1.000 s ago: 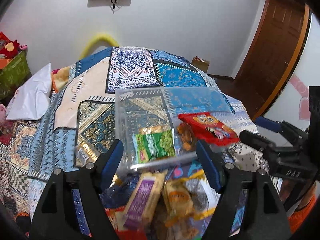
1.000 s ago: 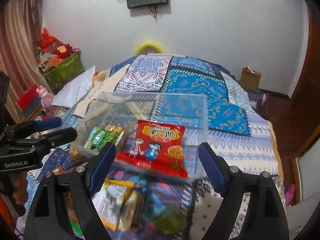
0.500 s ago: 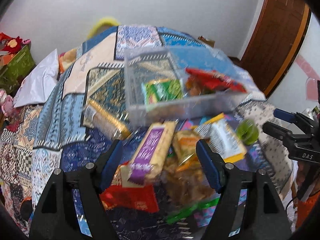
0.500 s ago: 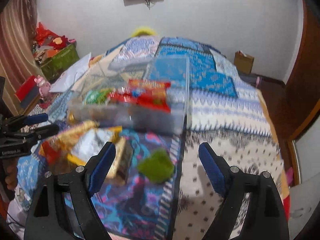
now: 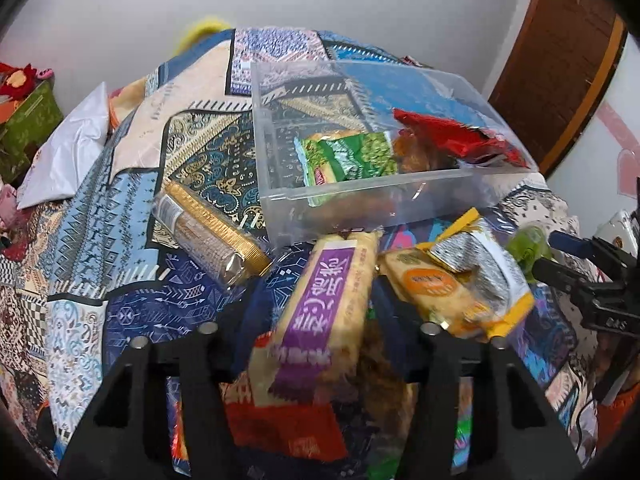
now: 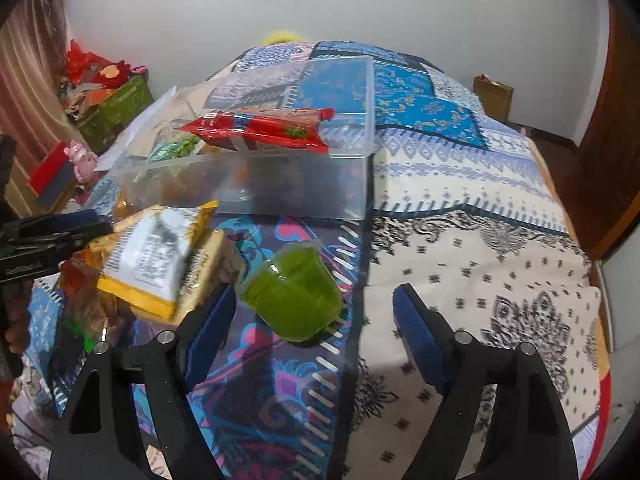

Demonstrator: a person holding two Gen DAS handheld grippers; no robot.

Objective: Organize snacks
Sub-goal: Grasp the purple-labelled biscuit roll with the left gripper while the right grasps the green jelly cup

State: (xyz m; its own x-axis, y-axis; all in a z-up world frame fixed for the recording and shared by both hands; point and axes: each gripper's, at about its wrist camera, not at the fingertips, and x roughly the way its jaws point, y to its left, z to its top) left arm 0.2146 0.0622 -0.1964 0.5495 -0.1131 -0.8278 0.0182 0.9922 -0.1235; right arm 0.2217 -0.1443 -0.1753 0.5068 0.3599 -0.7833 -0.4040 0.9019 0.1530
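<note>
Left gripper closing around the long cream packet with a purple label, pads seemingly at its sides; could crush the biscuits or drag the overlapping orange-and-silver packet. Right gripper wide, narrowing beside the soft green jelly cup, not yet touching; might roll away. Clear plastic bin just beyond, open quilt to the right.

The bin is clear, smooth plastic. The snack packets are glossy film, one silvery foil. The bedspread is matt printed cloth. The door is wood.
</note>
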